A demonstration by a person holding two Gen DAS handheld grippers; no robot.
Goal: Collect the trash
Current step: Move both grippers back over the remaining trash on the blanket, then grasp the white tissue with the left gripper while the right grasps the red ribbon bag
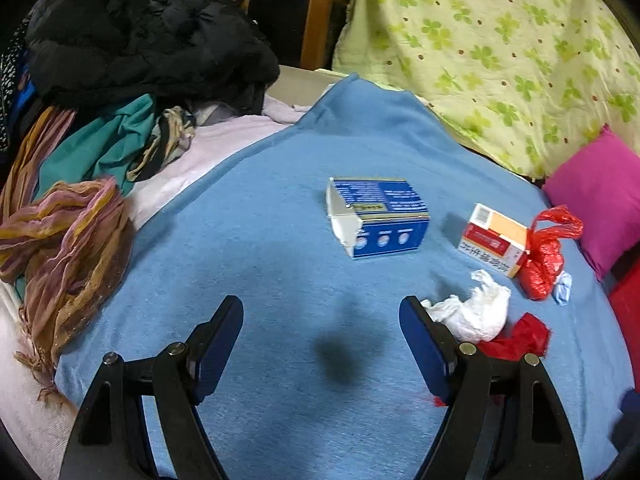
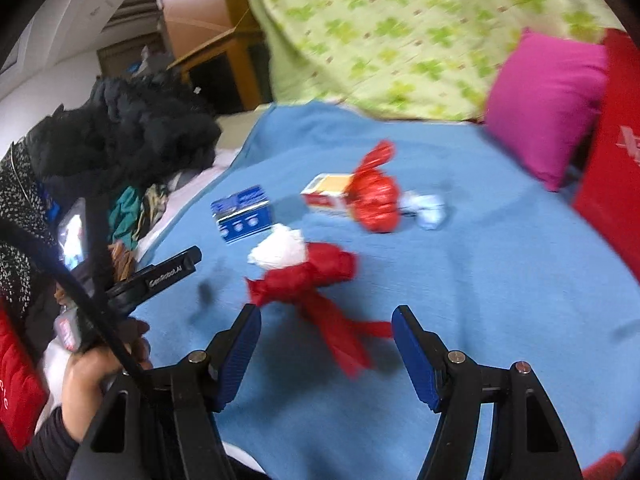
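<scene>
Trash lies on a blue blanket (image 1: 280, 200). A blue and white box (image 1: 376, 216) sits mid-blanket, also in the right wrist view (image 2: 242, 218). A red and orange box (image 1: 494, 240) lies beside a knotted red plastic bag (image 1: 544, 256), both in the right wrist view too: box (image 2: 328, 194), bag (image 2: 376, 196). White crumpled paper (image 1: 476, 312) touches my left gripper's right finger. A red crumpled wrap (image 2: 312, 280) lies just ahead of my right gripper (image 2: 326, 328). A small pale blue wad (image 2: 430, 208) lies further right. My left gripper (image 1: 322, 316) is open and empty. My right gripper is open and empty.
A pile of dark and coloured clothes (image 1: 120, 80) and a striped scarf (image 1: 68, 248) lie at the left. A green patterned quilt (image 1: 500, 40) and a magenta pillow (image 2: 548, 104) lie at the back right. A red bag (image 2: 616, 160) stands at the far right.
</scene>
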